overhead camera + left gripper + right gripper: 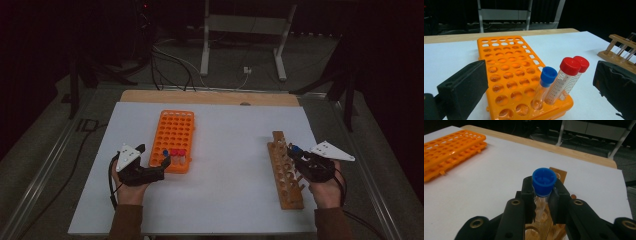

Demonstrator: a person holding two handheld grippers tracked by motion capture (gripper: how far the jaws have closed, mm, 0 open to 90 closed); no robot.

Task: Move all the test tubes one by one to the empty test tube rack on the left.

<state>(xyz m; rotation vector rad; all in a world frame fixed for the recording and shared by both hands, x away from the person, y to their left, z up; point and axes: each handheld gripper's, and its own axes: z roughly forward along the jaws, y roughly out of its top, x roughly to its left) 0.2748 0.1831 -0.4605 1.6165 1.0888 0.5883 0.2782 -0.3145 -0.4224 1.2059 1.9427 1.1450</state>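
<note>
The blue-capped tube sits right between the two jaws of your right hand-held gripper. The jaws squeeze it just under its blue cap, so the cap sticks up above them. The tube stands upright, and its lower end hangs over the holes of the wooden rack. That rack lies on the right part of the white worktop.

Your left hand-held gripper is well apart from this tube, on the other side of the worktop. Its jaws are wide apart and hold nothing. They sit near the close end of the orange rack. In that end stand another blue-capped tube and two red-capped tubes, side by side and leaning a little.
</note>
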